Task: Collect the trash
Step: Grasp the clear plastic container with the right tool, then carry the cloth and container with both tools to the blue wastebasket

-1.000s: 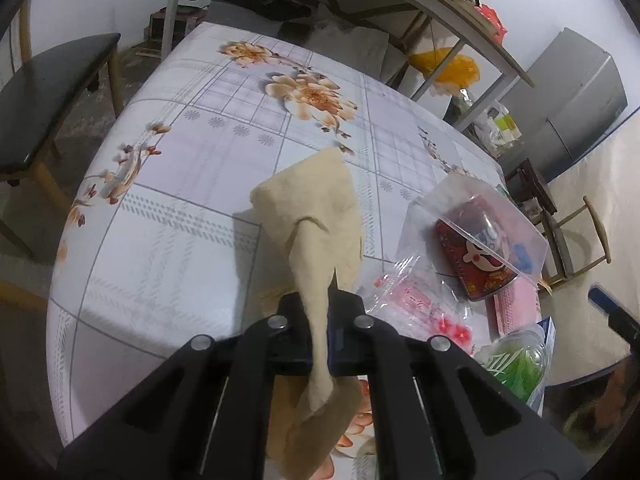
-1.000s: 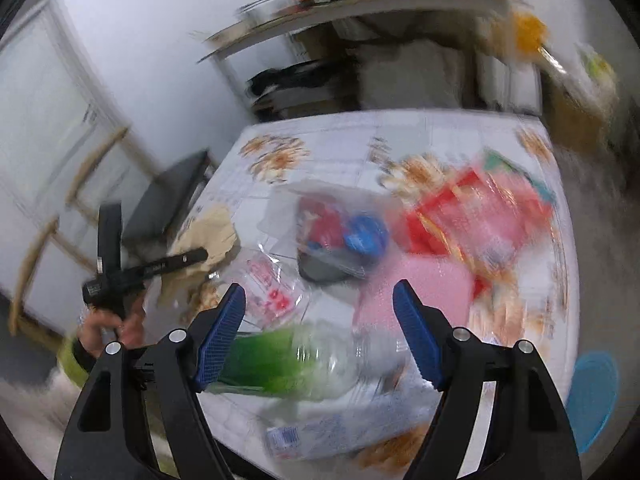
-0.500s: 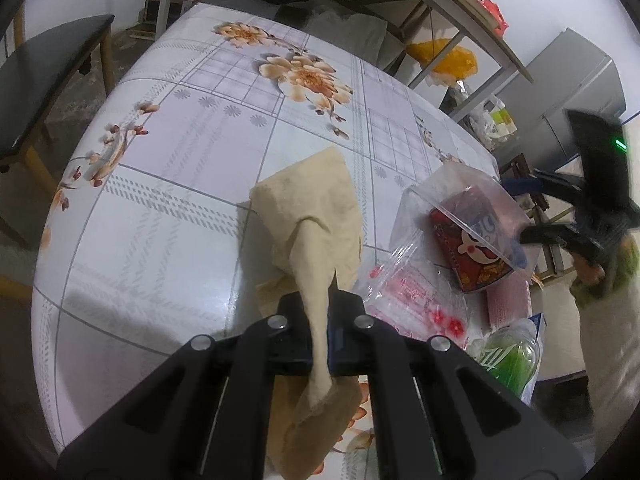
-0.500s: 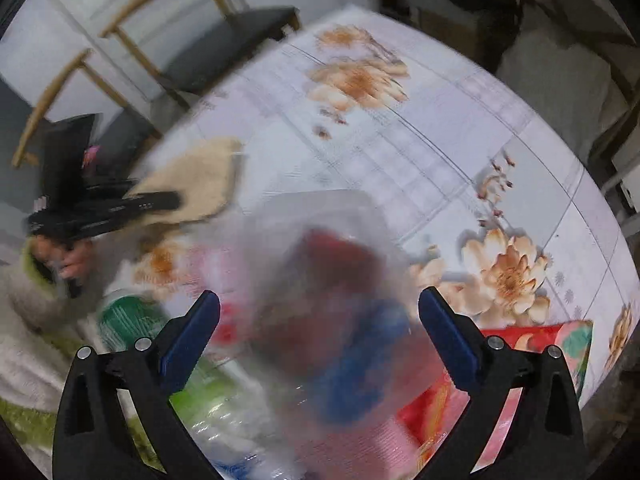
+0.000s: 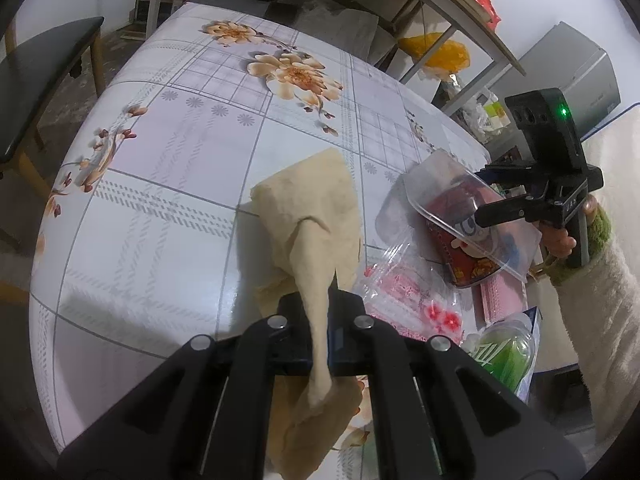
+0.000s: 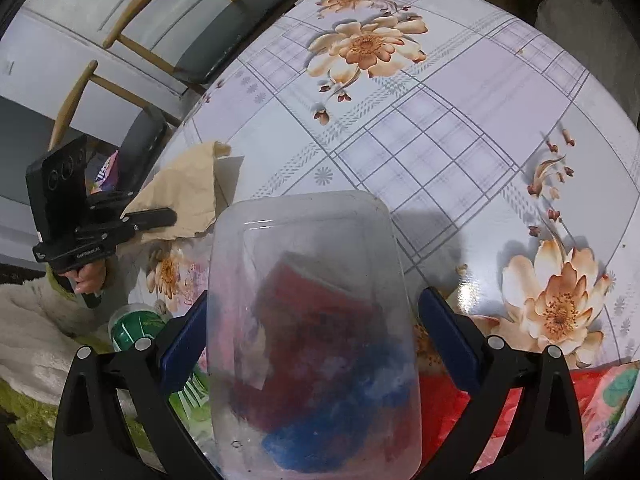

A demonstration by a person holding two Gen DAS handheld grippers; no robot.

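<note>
Left gripper [image 5: 318, 312] pinches limp tan cloth [image 5: 316, 216]. Right gripper [image 6: 312, 336] gapes around clear container [image 6: 312, 320], 6 o'clock; light, slippery, flexible: grip sidewalls.

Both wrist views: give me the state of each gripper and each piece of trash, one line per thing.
left gripper: shut on the beige paper bag.
beige paper bag: crumpled, pinched, far end on the table.
right gripper: open, fingers either side of the clear plastic container.
clear plastic container: between the fingers, red and blue wrappers behind it.
green bottle: lying at the table edge.
</note>
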